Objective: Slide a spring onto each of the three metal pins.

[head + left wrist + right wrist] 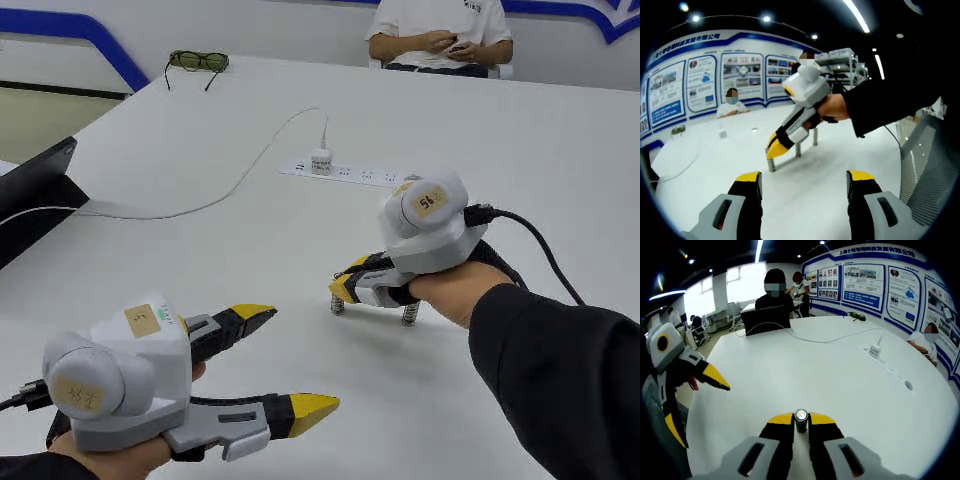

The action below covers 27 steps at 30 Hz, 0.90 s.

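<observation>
My right gripper (pixel 343 289) is shut on a small spring (pixel 801 416), whose round metal end shows between its yellow fingertips. It holds that spring at the top of the nearest metal pin (pixel 771 163), which stands upright on the white table (pixel 300 230). Coils show below the tip (pixel 337 304). Two more upright pins, each with a spring (pixel 798 149) (pixel 815 136), stand behind it; one (pixel 410 313) is below the hand. My left gripper (pixel 285 360) hovers open and empty at the near left, apart from the pins, with its jaws wide in the left gripper view (pixel 805 180).
A white power strip (pixel 340 171) with a plug (pixel 321 158) and a long cable lies mid-table. Dark glasses (pixel 198 60) rest at the far left, and a black device (pixel 35 190) lies at the left edge. A person (pixel 440 35) sits at the far side.
</observation>
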Tool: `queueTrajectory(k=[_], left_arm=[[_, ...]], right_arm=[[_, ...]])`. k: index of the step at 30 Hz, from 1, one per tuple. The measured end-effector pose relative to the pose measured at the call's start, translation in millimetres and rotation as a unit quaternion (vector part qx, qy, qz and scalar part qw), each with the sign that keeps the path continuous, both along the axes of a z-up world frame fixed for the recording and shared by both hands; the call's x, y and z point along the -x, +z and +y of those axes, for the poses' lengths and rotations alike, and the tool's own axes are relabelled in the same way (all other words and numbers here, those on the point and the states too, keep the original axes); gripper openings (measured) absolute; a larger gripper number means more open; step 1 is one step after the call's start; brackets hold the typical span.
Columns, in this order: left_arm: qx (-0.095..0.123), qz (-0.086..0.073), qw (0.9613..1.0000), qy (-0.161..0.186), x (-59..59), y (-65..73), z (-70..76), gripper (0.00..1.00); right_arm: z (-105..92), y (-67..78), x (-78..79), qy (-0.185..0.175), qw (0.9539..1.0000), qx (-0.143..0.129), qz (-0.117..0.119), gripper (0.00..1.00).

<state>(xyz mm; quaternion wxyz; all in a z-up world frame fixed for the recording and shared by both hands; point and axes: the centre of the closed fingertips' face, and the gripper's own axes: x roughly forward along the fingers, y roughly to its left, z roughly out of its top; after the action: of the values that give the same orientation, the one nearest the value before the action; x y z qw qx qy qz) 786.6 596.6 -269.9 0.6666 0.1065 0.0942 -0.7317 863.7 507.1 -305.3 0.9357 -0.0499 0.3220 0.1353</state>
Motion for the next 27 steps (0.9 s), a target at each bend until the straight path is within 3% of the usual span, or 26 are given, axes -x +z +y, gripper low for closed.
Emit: queueTrajectory(k=[17, 27], left_arm=[[0.0, 0.001, 1.0, 0.0, -0.4, 0.1, -0.1, 0.7], [0.001, 0.001, 1.0, -0.001, 0.1, 0.0, -0.9, 0.7]], right_arm=[[0.1, -12.1, 4.1, -0.003, 0.9998, 0.004, 0.019, 0.12], [1.3, -8.2, 7.3, -0.002, 0.9999, 0.01, 0.014, 0.13]])
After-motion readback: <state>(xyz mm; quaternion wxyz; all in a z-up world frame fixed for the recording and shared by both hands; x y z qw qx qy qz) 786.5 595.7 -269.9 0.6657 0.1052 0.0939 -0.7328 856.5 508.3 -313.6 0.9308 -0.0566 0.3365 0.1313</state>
